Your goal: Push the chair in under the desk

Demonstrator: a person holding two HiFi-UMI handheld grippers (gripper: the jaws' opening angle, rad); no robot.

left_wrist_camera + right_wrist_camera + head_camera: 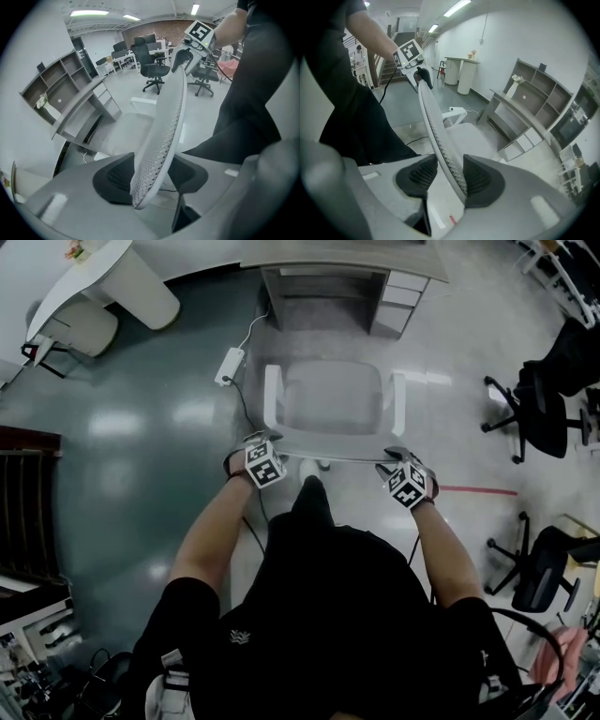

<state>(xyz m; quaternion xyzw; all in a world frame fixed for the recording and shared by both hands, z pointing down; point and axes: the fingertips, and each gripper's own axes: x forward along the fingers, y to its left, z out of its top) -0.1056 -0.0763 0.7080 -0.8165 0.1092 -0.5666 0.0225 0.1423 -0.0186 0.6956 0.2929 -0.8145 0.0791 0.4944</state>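
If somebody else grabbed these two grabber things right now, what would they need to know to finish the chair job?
The left gripper: jaws apart, straddling the left end of the backrest top edge, not clamped.
The right gripper: jaws apart, straddling the right end, with one pad against it.
The chair faces the opening of the desk, roughly lined up, with its seat out on the floor short of the desk.
Done: both grippers are set on the backrest.
Left: push the chair straight forward until the seat goes under the desk. Mind the white power strip on the floor near the chair's front left.
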